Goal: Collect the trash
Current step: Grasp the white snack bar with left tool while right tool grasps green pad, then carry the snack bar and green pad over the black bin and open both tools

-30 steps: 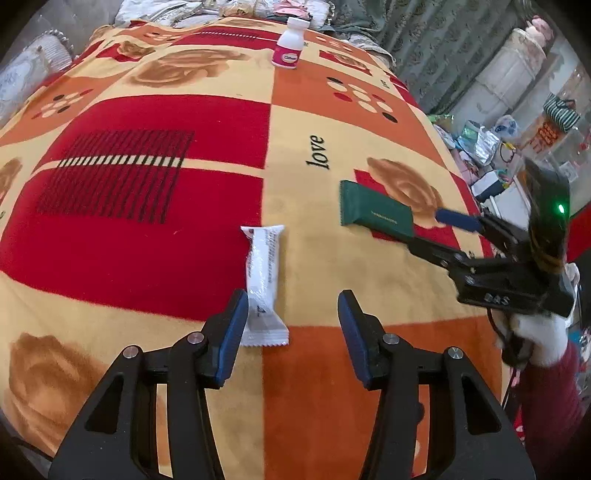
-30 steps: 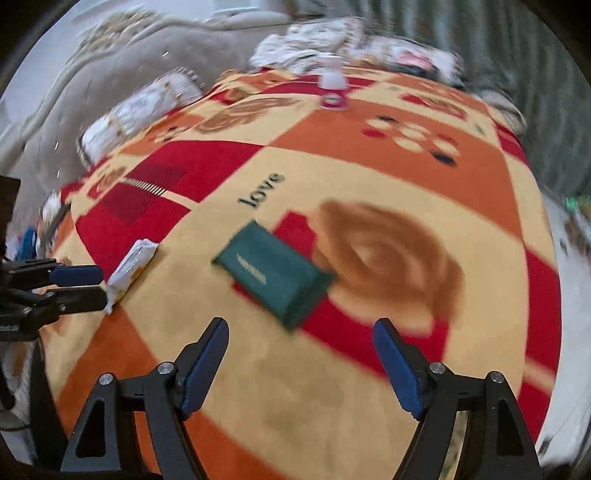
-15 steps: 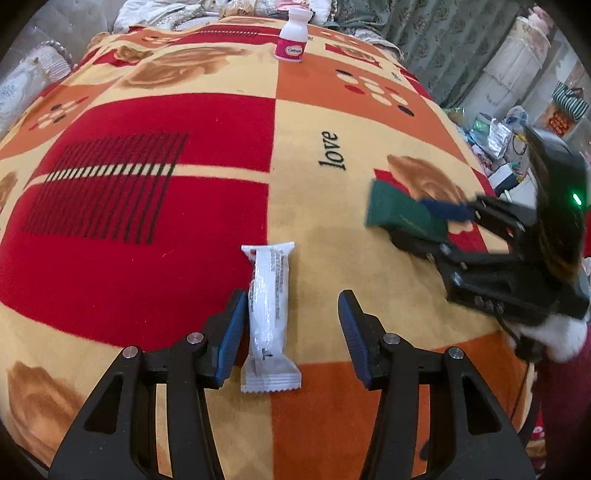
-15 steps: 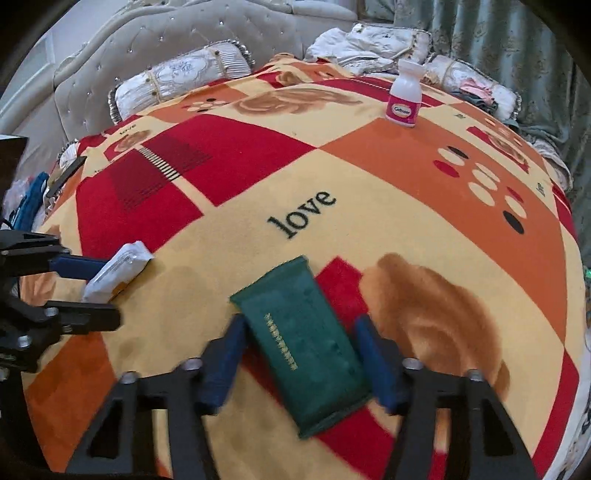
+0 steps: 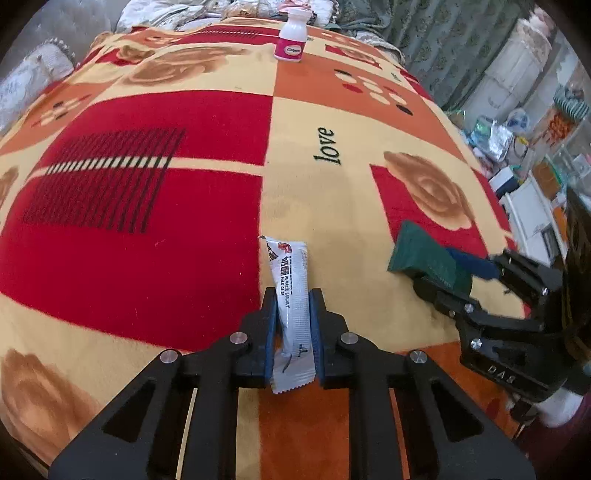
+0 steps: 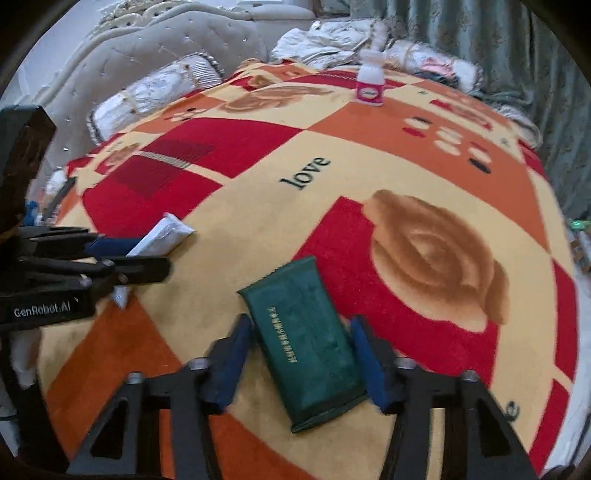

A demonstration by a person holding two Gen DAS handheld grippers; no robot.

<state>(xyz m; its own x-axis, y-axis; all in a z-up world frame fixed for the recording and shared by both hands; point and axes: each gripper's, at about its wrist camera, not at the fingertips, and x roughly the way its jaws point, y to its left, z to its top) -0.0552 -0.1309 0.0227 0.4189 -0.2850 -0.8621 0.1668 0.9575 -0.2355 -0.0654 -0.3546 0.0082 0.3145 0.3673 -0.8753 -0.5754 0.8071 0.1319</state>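
Our left gripper [image 5: 293, 325] is pressed together on the white sachet [image 5: 291, 295]: both blue pads touch its sides near the lower end, and the upper end stands out in front of the fingers, above the blanket [image 5: 147, 221]. The jaws have just been closing, and the sachet is now pinched between them.

Our right gripper [image 6: 301, 363] has also just been closing, around the green packet [image 6: 306, 339]. The packet lies between the two blue fingers [image 6: 229, 365], turned a little across them. On the right side the pad seems to touch the packet's edge; on the left side we still see a thin gap, so we judge that this grip is not yet firm.

To do this step well, we think the right jaws should finish closing before any lift, and they should catch the packet at its long edges, not at a corner, because the soft packet can turn or slip out. The left hand should lift the sachet straight up and keep the pinch even, as the thin foil can slide.

Farther away, a small white bottle with a pink label [image 5: 291, 35] stands upright near the far edge of the blanket, well apart from both grippers. We judge it is the next piece to collect. Pillows [image 6: 155, 92] lie behind.
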